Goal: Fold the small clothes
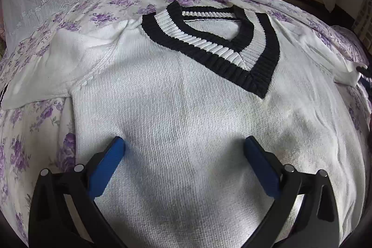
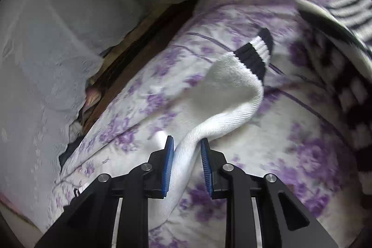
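Floral bedsheet (image 1: 41,122) bears white V-neck sweater (image 1: 176,117), seemingly flat.

Left wrist view: sharp, evenly lit by soft diffuse light. White sweater (image 1: 186,113) knit texture resolved clearly; grey shadow patches on it between the left gripper (image 1: 184,143) fingers. Strong fisheye bowing; black vignette in the corners.

Right wrist view: dimmer, cooler. Motion blur heavy toward the right edge, where the striped cloth (image 2: 348,8) smears. Sleeve (image 2: 232,94) near the right gripper (image 2: 187,143) stays fairly sharp. Floral bedsheet (image 2: 313,155) soft. Corners dark.
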A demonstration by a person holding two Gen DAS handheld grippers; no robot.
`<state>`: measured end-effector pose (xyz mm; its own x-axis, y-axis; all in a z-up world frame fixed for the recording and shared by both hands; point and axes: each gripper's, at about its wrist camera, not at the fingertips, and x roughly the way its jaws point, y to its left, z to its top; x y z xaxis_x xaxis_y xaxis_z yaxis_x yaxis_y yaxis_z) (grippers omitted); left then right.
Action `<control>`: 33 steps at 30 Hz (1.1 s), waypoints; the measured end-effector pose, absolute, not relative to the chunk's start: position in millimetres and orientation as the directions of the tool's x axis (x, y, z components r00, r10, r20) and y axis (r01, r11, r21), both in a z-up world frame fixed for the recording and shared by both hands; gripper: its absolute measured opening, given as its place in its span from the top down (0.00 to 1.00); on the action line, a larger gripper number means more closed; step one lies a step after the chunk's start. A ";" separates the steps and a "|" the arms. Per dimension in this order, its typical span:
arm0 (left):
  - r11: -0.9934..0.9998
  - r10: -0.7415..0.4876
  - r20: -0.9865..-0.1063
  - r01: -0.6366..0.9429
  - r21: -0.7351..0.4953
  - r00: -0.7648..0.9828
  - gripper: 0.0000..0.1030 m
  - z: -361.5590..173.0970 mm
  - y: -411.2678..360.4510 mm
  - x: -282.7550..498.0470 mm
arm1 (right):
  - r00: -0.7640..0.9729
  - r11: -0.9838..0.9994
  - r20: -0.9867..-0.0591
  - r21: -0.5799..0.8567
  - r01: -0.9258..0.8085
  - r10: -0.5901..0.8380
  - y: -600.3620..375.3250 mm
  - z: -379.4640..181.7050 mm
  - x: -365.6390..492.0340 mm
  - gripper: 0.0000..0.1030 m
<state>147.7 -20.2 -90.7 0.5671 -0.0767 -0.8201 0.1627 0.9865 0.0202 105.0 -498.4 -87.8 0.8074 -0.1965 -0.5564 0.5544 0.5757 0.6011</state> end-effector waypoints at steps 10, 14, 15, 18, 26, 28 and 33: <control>0.987 -0.077 -0.819 0.161 0.019 0.568 0.04 -91.0 -20.0 147.2 | 0.850 0.392 -0.484 0.755 0.526 -0.208 -521.8 -112.0 89.5 0.88; 0.987 -0.081 -0.818 0.161 0.014 0.569 0.04 -90.2 -19.3 146.7 | 0.853 0.537 -0.440 0.664 0.519 -0.280 -501.9 -80.4 88.4 0.89; 0.987 -0.083 -0.818 0.162 0.012 0.569 0.04 -89.5 -18.9 146.6 | 0.859 0.597 -0.420 0.622 0.507 -0.293 -491.1 -67.5 90.1 0.89; 0.986 -0.097 -0.819 0.169 -0.001 0.565 0.04 -85.7 -16.0 146.5 | 0.891 0.742 -0.362 0.510 0.435 -0.273 -453.1 -34.5 95.4 0.89; 0.993 0.001 -0.759 0.086 0.075 0.651 0.04 -56.4 16.9 159.2 | 0.928 0.863 -0.355 0.427 0.268 -0.113 -386.1 1.0 114.8 0.89; 0.996 0.029 -0.749 0.048 0.081 0.662 0.04 -50.9 31.5 166.8 | 0.929 0.879 -0.363 0.414 0.236 -0.078 -369.0 6.3 120.6 0.90; 0.996 0.082 -0.736 -0.077 0.041 0.672 0.04 -41.8 78.5 185.3 | 0.926 0.901 -0.376 0.394 0.180 -0.021 -334.0 18.6 132.6 0.90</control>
